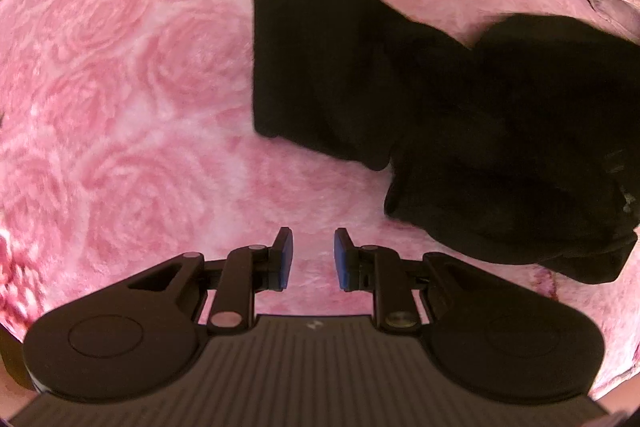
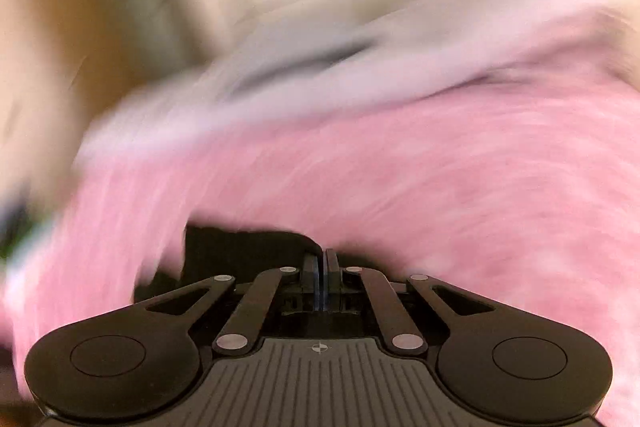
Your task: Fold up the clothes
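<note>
Your left tool (image 1: pixel 313 259) is hovering over the pink rose-patterned blanket (image 1: pixel 120 99) with its blue-padded fingers spread apart and holding nothing. The black garment (image 1: pixel 420 99) is lying crumpled on that blanket ahead and to the right of this tool, apart from it, with one end reaching away to the upper left. Your right tool (image 2: pixel 323 273) is showing its fingers pressed together, pinching an edge of the black garment (image 2: pixel 240 251), which is bunching just left of the fingertips; the rest of that view is blurring heavily.
</note>
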Tool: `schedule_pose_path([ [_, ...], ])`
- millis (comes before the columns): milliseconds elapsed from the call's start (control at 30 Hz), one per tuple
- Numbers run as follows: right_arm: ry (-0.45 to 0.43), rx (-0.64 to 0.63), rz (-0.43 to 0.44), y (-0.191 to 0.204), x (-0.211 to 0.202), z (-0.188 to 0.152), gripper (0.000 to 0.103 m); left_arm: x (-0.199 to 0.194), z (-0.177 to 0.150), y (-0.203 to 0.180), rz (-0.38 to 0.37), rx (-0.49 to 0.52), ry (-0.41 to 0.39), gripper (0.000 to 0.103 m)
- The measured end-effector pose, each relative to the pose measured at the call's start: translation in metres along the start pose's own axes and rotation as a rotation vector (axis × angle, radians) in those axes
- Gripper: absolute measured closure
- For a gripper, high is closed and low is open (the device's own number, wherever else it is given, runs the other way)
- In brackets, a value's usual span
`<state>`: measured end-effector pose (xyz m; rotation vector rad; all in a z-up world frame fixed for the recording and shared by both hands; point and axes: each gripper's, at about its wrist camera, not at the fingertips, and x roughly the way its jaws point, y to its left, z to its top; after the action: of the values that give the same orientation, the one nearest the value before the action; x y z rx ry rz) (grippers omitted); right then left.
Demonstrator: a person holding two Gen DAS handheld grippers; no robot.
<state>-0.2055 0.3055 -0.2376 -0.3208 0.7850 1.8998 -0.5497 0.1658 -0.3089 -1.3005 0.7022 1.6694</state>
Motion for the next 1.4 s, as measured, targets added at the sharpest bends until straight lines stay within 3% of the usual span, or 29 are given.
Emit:
schedule_pose_path([
  [100, -0.193, 0.310, -0.272, -0.091, -0.057, 0.034, 0.103, -0.005, 0.005, -0.010, 0.001, 0.016, -0.017, 0.085],
  [133, -0.210, 0.432, -0.394, -0.123, -0.074, 0.037, 0.103, -0.006, 0.007, -0.012, 0.002, 0.017, -0.022, 0.085],
  [167, -0.178, 0.529, -0.512, -0.152, -0.086, 0.036, 0.103, -0.005, 0.009, -0.014, -0.003, 0.011, -0.023, 0.085],
  [233, -0.013, 0.660, -0.719, -0.202, -0.099, 0.023, 0.099, -0.002, 0.011, -0.017, -0.020, -0.015, -0.017, 0.085],
  [300, 0.202, 0.718, -0.788, -0.234, -0.099, -0.005, 0.097, 0.003, 0.011, -0.019, -0.041, -0.056, -0.008, 0.085],
  [367, 0.342, 0.754, -0.734, -0.245, -0.098, -0.038, 0.093, 0.008, 0.012, -0.019, -0.069, -0.111, -0.005, 0.084],
  [500, 0.459, 0.793, -0.578, -0.241, -0.090, -0.095, 0.075, 0.015, 0.015, -0.011, -0.165, -0.277, -0.041, 0.080],
  [633, 0.325, 1.029, -0.343, -0.238, -0.099, -0.125, 0.064, 0.025, 0.018, 0.003, -0.241, -0.451, -0.090, 0.078],
  [700, 0.243, 1.082, -0.261, -0.233, -0.109, -0.125, 0.053, 0.026, 0.017, 0.011, -0.271, -0.527, -0.115, 0.077],
  [767, 0.183, 1.040, -0.219, -0.221, -0.118, -0.122, 0.047, 0.024, 0.012, 0.018, -0.300, -0.583, -0.148, 0.077],
  [867, 0.199, 0.983, -0.138, -0.203, -0.114, -0.119, 0.037, 0.031, 0.013, 0.020, -0.309, -0.614, -0.149, 0.077],
  [1033, 0.294, 1.028, -0.115, -0.198, -0.090, -0.136, 0.034, 0.046, 0.016, 0.023, -0.311, -0.652, -0.137, 0.077],
  [1167, 0.339, 0.998, -0.187, -0.195, -0.076, -0.143, 0.034, 0.058, 0.019, 0.025, -0.313, -0.682, -0.126, 0.077],
  [1200, 0.337, 0.977, -0.198, -0.193, -0.075, -0.139, 0.036, 0.061, 0.020, 0.026, -0.314, -0.690, -0.124, 0.079],
  [1233, 0.332, 0.956, -0.205, -0.191, -0.075, -0.134, 0.048, 0.064, 0.020, 0.026, -0.314, -0.697, -0.121, 0.085],
  [1267, 0.327, 0.935, -0.211, -0.189, -0.075, -0.128, 0.070, 0.063, 0.023, 0.025, -0.308, -0.678, -0.118, 0.093],
  [1333, 0.318, 0.894, -0.224, -0.185, -0.074, -0.116, 0.083, 0.054, 0.032, 0.020, -0.283, -0.593, -0.112, 0.096],
  [1367, 0.325, 0.875, -0.221, -0.184, -0.077, -0.107, 0.102, 0.049, 0.037, 0.018, -0.271, -0.551, -0.108, 0.097],
  [1400, 0.334, 0.856, -0.216, -0.184, -0.081, -0.096, 0.102, 0.044, 0.041, 0.016, -0.259, -0.508, -0.105, 0.097],
])
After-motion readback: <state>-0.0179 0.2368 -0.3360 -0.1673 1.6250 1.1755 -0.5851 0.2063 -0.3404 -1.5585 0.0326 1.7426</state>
